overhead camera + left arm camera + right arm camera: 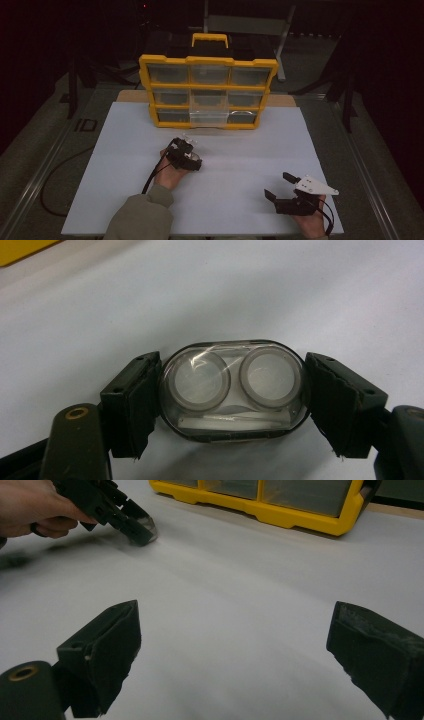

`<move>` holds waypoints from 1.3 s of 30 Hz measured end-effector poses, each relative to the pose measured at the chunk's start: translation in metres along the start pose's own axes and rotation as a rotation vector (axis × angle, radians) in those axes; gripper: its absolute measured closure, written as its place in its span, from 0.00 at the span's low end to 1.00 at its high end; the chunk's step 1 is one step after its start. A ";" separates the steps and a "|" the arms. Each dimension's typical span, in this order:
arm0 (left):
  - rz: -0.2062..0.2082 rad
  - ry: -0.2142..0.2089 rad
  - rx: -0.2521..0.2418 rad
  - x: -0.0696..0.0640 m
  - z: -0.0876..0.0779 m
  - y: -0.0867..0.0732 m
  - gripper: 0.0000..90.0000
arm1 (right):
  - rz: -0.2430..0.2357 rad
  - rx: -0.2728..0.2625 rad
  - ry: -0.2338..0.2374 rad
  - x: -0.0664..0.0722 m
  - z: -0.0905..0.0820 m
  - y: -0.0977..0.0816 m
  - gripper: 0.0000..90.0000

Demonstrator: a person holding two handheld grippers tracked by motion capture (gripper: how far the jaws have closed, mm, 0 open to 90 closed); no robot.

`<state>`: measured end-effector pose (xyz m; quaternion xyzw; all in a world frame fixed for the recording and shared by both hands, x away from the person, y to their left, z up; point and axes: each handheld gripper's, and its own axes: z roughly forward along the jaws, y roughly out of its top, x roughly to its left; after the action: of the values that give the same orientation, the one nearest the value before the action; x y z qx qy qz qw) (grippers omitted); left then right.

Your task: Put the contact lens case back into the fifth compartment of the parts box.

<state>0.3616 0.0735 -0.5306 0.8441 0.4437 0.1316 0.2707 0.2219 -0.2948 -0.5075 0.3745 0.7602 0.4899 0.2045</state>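
A clear oval case (pixel 233 389) with two round wells sits between the jaws of my left gripper (pixel 233 397), which is shut on its two ends just above the white sheet. From above, the left gripper (pixel 187 150) is near the sheet's middle, in front of the yellow organizer (pixel 207 92). The right gripper view has the left gripper (pixel 137 527) at the upper left, with the case (pixel 148 530) at its tip. My right gripper (pixel 277 184) stands open at the front right of the sheet with nothing between its fingers (pixel 107 650).
The yellow organizer with clear drawers stands upright at the far edge of the white sheet (pixel 235 150); its bottom middle drawer (pixel 209 118) is pulled out. A black cable (pixel 60 185) trails off the left side. Metal frame legs (pixel 285 45) stand behind.
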 end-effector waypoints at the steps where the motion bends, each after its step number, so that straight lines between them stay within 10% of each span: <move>1: 0.001 0.000 -0.001 0.000 0.000 0.000 0.29 | 0.002 0.001 0.000 0.000 0.000 0.000 0.08; 39: 0.099 -0.031 -0.017 0.020 -0.042 0.003 0.30 | 0.004 0.002 0.004 0.000 0.001 0.000 0.08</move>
<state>0.3556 0.1025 -0.4950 0.8646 0.3962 0.1356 0.2777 0.2224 -0.2950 -0.5082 0.3750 0.7604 0.4904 0.2015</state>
